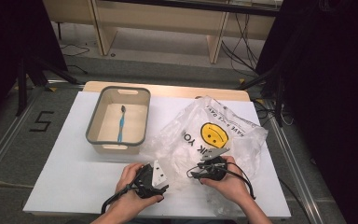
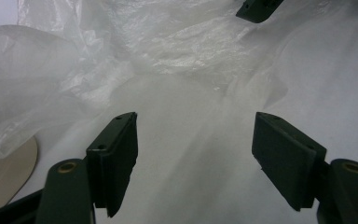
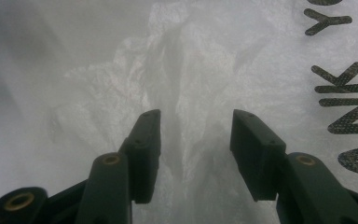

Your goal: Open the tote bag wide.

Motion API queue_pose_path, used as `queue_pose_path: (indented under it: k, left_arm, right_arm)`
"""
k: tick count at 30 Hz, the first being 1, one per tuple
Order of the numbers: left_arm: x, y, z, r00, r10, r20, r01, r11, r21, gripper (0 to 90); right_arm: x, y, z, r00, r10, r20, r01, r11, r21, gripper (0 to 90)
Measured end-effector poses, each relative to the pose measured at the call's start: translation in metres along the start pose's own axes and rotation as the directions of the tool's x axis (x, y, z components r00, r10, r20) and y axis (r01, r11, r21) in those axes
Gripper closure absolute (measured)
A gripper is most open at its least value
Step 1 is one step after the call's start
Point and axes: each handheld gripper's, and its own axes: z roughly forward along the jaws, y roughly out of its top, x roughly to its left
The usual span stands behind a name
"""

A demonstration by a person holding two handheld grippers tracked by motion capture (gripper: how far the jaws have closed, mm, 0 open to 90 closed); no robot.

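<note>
A crumpled white plastic bag (image 1: 209,133), printed with a yellow smiley face (image 1: 214,135) and black lettering, lay on the right half of the white table (image 1: 65,172), its near edge reaching down to the two grippers. The left gripper (image 2: 193,140) sat in the person's left hand (image 1: 133,184) at the near edge of the table, just beside the bag's lower left corner; in the left gripper view its jaws stood spread wide over thin plastic film, pinching nothing. The right gripper (image 3: 196,135), held in the right hand (image 1: 230,179), rested on the near part of the bag; in the right gripper view its jaws stood partly apart with a raised fold of the bag between them, and the pads did not press on it. To the left of the bag, near the far edge of the table, stood a beige bin with a grey rim (image 1: 93,128), and a blue toothbrush (image 1: 120,123) lay on its floor.
</note>
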Motion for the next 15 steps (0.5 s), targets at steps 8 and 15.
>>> queue_pose_path:
  k: [8, 15]
  left_arm:
    - [-0.0005, -0.0001, 0.0008, 1.0000, 0.000, 0.004, 0.000, 1.0000, 0.003, 31.0]
    - [0.0001, -0.0003, 0.0014, 1.0000, 0.004, 0.008, -0.004, 0.9999, 0.010, 31.1]
  right_arm:
    - [-0.0014, -0.0005, 0.0014, 0.9999, 0.011, -0.001, -0.011, 1.000, 0.007, 57.6]
    - [-0.0010, -0.0010, 0.0024, 1.0000, -0.004, 0.002, 0.004, 1.000, 0.013, 62.8]
